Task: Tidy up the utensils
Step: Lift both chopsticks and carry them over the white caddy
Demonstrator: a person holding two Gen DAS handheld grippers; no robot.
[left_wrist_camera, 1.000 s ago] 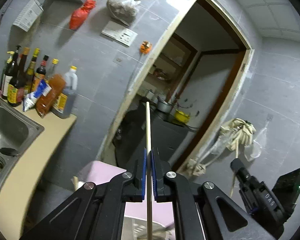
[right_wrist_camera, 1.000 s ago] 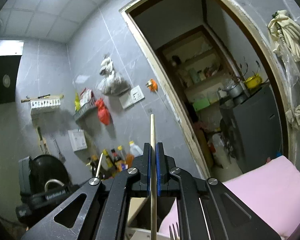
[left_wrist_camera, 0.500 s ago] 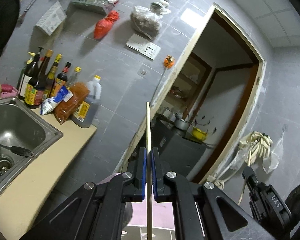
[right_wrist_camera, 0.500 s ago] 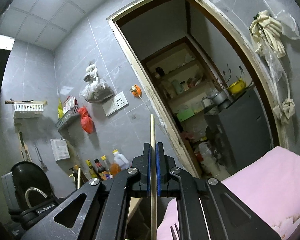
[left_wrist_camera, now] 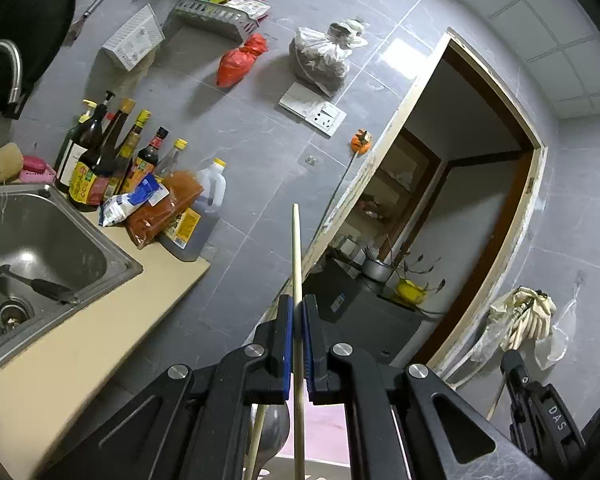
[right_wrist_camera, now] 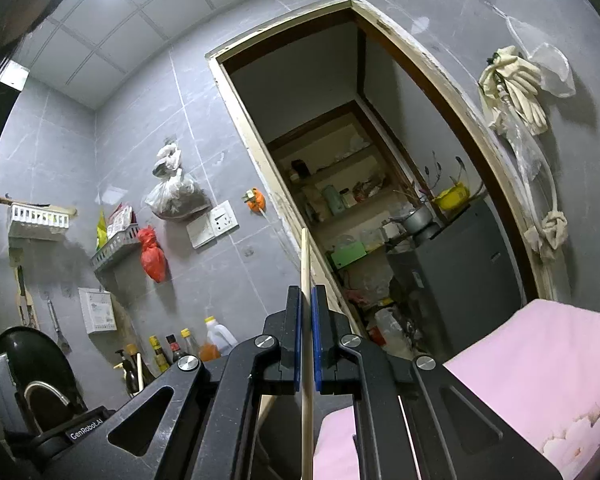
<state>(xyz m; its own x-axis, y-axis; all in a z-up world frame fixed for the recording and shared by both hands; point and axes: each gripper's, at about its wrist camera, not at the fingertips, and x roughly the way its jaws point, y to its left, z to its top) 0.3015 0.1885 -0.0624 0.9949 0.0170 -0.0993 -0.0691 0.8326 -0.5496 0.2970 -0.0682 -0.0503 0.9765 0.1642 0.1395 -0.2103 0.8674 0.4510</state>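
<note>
Left wrist view: your chopstick (left_wrist_camera: 296,264) stands upright, pinched between the blue pads (left_wrist_camera: 287,344) of your left gripper (left_wrist_camera: 297,320), its tip pointing toward the grey tiled wall beside the doorway (left_wrist_camera: 460,216). Your right gripper (right_wrist_camera: 306,312) likewise clamps a second chopstick (right_wrist_camera: 305,264) upright. A metal spoon (left_wrist_camera: 274,432) shows below your left gripper, with the sink (left_wrist_camera: 112,256) and sauce bottles (left_wrist_camera: 100,160) off to its left

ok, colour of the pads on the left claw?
Blue pads, clearest in the left wrist view.
</note>
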